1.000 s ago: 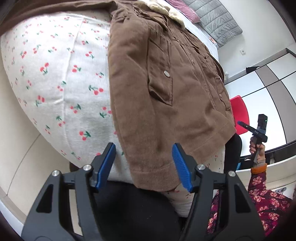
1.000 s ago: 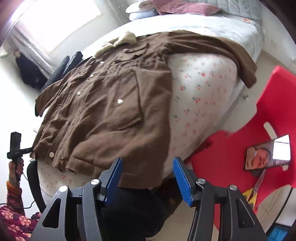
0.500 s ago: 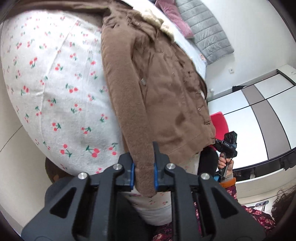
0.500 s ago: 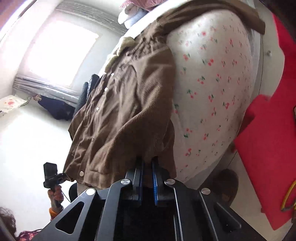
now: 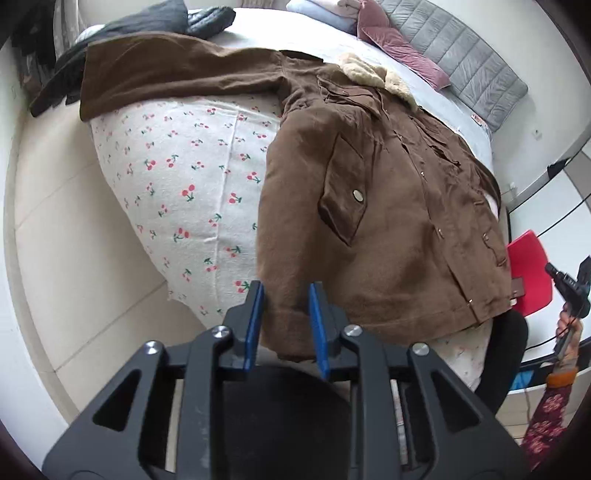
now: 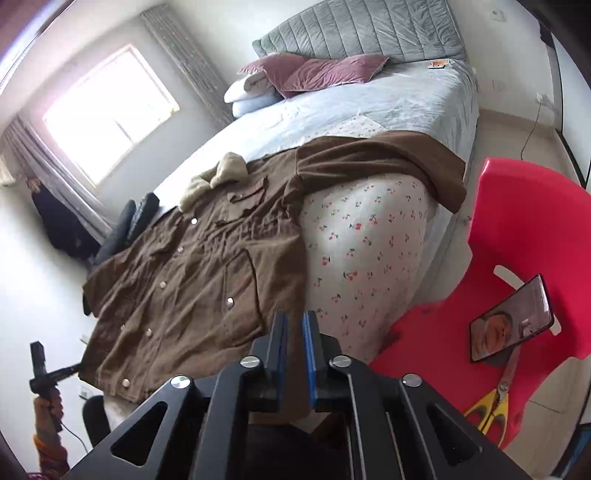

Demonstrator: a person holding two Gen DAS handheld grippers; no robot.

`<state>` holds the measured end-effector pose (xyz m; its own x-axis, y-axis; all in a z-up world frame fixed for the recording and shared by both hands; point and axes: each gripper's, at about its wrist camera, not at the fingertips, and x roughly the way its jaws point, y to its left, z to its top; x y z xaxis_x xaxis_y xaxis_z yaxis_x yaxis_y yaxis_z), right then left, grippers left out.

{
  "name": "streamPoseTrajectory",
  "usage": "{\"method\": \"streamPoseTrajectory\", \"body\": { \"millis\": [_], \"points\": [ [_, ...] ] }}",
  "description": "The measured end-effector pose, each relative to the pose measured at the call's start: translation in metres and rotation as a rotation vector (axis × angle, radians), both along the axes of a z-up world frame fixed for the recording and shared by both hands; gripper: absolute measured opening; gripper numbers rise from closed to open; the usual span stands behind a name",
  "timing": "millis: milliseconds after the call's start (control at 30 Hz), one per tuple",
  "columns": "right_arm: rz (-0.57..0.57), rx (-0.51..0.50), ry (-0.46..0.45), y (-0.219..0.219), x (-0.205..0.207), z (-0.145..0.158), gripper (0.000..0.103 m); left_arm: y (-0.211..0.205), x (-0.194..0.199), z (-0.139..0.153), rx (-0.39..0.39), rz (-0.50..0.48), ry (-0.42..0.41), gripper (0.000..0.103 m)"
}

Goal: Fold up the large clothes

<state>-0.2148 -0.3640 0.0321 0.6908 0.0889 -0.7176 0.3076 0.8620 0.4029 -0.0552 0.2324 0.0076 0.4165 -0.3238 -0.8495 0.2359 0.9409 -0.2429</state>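
A large brown jacket with a fleece collar lies spread on the bed, sleeves out to both sides. My left gripper has its blue jaws around a thick fold of the jacket's bottom hem corner. My right gripper is shut on the other bottom hem corner of the jacket. The hem hangs over the bed's foot edge. The left sleeve and the right sleeve lie flat.
A cherry-print sheet covers the bed's foot. Pillows and a grey headboard are at the far end. A red plastic chair holding a phone stands right of the bed. Dark clothes lie at the left.
Both grippers were open a second ago and have closed on the jacket's bottom hem corners. Both have since risen, giving a higher view over the bed.
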Motion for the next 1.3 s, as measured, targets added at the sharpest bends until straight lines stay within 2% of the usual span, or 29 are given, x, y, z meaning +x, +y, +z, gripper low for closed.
{"method": "streamPoseTrajectory", "body": {
  "millis": [33,67,100,133,333,500,633,833,1000,1067,1167,1200,1267,1300],
  "points": [
    [0.019,-0.036,0.021,0.011,0.002,-0.002,0.029,0.001,-0.007,0.004,0.012,-0.031,-0.037,0.042],
    [0.046,-0.071,0.031,0.018,-0.001,-0.007,0.04,0.003,-0.013,0.007,0.015,-0.059,-0.06,0.064],
    [0.075,-0.107,0.042,0.028,0.0,-0.011,0.045,0.006,-0.018,0.01,0.01,-0.084,-0.079,0.073],
    [0.097,-0.141,0.053,0.037,0.001,-0.014,0.053,0.007,-0.024,0.013,0.005,-0.107,-0.101,0.077],
    [0.184,-0.22,0.101,0.075,-0.002,-0.044,0.056,0.01,-0.035,0.01,0.049,-0.162,-0.125,0.077],
    [0.214,-0.278,0.075,0.097,-0.02,-0.056,0.057,0.003,-0.045,0.0,0.121,-0.196,-0.147,0.077],
    [0.223,-0.272,0.032,0.093,-0.035,-0.064,0.068,0.0,-0.056,-0.011,0.175,-0.206,-0.161,0.077],
    [0.192,-0.218,0.025,0.083,-0.052,-0.102,0.068,-0.008,-0.05,-0.045,0.27,-0.195,-0.158,0.077],
    [0.176,-0.187,0.009,0.084,-0.056,-0.135,0.068,-0.013,-0.038,-0.06,0.253,-0.164,-0.168,0.075],
    [0.158,-0.184,-0.023,0.086,-0.049,-0.142,0.068,-0.016,-0.031,-0.06,0.24,-0.155,-0.157,0.066],
    [0.132,-0.22,-0.044,0.09,-0.029,-0.149,0.068,-0.019,-0.02,-0.057,0.227,-0.116,-0.173,0.063],
    [0.125,-0.213,-0.059,0.09,-0.022,-0.148,0.068,-0.02,-0.016,-0.057,0.214,-0.104,-0.167,0.061],
    [0.094,-0.192,-0.105,0.087,-0.012,-0.14,0.068,-0.023,-0.01,-0.054,0.176,-0.09,-0.161,0.049],
    [0.071,-0.187,-0.141,0.085,-0.009,-0.133,0.068,-0.023,-0.009,-0.05,0.155,-0.078,-0.182,0.047]
  ]
}}
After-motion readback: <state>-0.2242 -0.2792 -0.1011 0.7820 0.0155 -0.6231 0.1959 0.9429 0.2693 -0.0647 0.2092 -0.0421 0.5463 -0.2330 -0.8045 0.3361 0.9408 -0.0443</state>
